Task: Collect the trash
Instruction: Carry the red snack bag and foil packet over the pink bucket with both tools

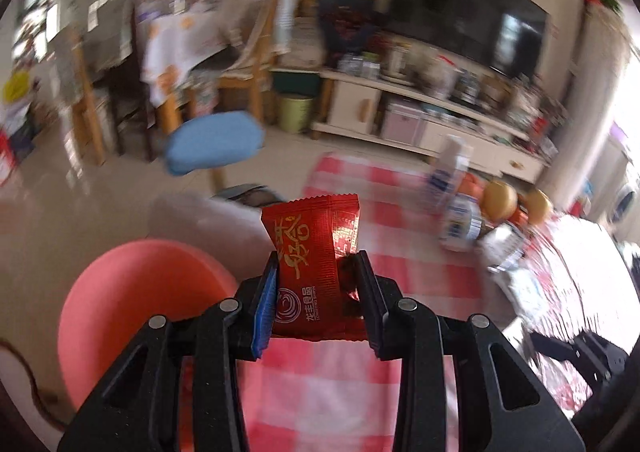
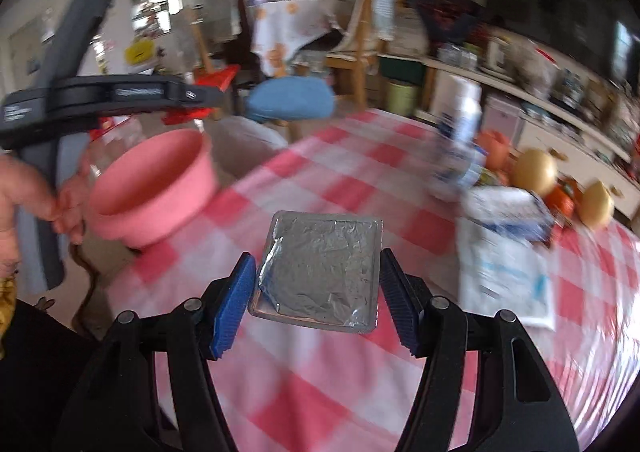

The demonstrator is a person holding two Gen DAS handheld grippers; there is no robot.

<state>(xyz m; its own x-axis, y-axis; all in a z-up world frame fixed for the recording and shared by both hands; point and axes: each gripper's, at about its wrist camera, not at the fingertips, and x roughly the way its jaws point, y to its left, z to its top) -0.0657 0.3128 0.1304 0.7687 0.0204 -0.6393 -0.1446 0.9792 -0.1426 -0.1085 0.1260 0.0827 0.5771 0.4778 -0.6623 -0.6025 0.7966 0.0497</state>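
Observation:
My left gripper (image 1: pixel 318 264) is shut on a red snack wrapper (image 1: pixel 310 252) that stands up between its pads, above the red-and-white checked tablecloth (image 1: pixel 320 384). A pink bowl (image 1: pixel 132 308) sits low to its left. My right gripper (image 2: pixel 318 272) is shut on a flat square silver foil packet (image 2: pixel 320 272), held above the tablecloth (image 2: pixel 360 163). In the right wrist view the pink bowl (image 2: pixel 154 179) is at the left near the table's edge. The left gripper (image 2: pixel 216 97), held by a hand (image 2: pixel 24 191), hangs over it with the red wrapper (image 2: pixel 218 76) at its tip.
A white and blue bottle (image 2: pixel 460 131), round yellow and orange fruit (image 2: pixel 536 171) and white plastic packaging (image 2: pixel 504 264) lie on the right side of the table. Beyond the far table edge are a blue stool (image 2: pixel 290 97), wooden chairs and a TV cabinet (image 1: pixel 420 107).

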